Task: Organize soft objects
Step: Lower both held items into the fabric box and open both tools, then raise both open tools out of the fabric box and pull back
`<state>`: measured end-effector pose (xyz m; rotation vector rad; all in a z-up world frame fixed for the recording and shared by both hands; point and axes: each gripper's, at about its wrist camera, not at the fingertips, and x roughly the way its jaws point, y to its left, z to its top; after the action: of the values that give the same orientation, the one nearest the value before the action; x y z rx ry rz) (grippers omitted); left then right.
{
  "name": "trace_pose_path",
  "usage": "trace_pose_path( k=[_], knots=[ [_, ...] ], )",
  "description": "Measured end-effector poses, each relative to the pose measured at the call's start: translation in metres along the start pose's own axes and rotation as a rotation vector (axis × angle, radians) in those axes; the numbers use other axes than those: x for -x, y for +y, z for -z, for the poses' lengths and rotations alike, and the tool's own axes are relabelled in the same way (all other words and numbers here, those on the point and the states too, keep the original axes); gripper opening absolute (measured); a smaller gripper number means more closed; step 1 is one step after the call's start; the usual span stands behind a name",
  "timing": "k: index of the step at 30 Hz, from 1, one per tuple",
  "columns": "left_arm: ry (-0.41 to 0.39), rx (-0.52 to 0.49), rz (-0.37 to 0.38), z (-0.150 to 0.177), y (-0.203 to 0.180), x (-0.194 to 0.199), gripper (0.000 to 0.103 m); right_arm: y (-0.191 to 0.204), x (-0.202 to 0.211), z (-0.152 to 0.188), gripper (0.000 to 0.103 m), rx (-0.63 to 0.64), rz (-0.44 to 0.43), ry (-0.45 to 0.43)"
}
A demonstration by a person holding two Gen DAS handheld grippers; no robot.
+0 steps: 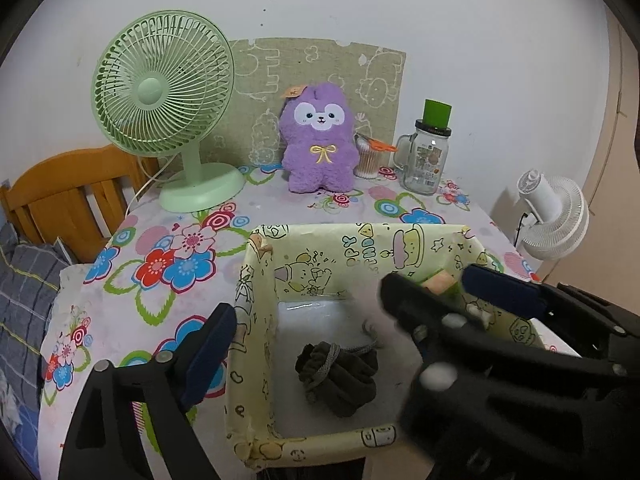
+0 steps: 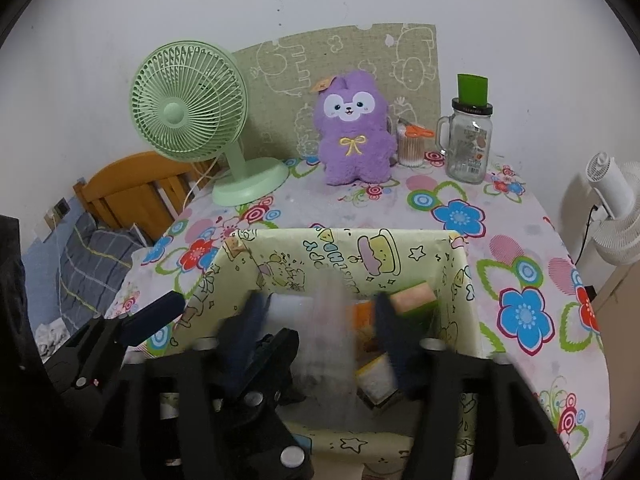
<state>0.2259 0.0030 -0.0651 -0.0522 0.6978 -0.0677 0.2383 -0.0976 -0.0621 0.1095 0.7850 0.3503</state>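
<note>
A yellow cartoon-print box (image 1: pixel 320 248) (image 2: pixel 344 252) sits at the table's near edge. A dark drawstring pouch (image 1: pixel 340 372) lies on its floor. A pink-and-green sponge (image 1: pixel 438 282) (image 2: pixel 414 300) leans in its right corner. A purple plush bunny (image 1: pixel 318 140) (image 2: pixel 354 136) stands at the back. My left gripper (image 1: pixel 344 316) is open over the box, empty. My right gripper (image 2: pixel 320 320) is open above the box; a blurred pale object (image 2: pixel 332 320) shows between its fingers, not gripped.
A green desk fan (image 1: pixel 164 92) (image 2: pixel 190 104) stands back left. A glass jar with a green cap (image 1: pixel 426 156) (image 2: pixel 468 144) and a cotton-swab cup (image 1: pixel 368 160) stand back right. A white fan (image 1: pixel 554 216) is off the table's right. A wooden bed frame (image 1: pixel 60 196) is left.
</note>
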Motion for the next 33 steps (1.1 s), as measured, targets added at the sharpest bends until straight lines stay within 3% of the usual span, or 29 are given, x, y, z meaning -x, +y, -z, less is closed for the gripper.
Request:
trace_pose_path(
  k=[12, 33],
  knots=[
    [-0.02, -0.008, -0.003, 0.006, -0.004, 0.018, 0.093, 0.005, 0.016, 0.007, 0.071, 0.006, 0.021, -0.01],
    [-0.11, -0.052, 0.012, 0.017, -0.026, 0.074, 0.095, 0.01, 0.079, 0.022, 0.09, 0.019, 0.069, -0.112]
  ],
)
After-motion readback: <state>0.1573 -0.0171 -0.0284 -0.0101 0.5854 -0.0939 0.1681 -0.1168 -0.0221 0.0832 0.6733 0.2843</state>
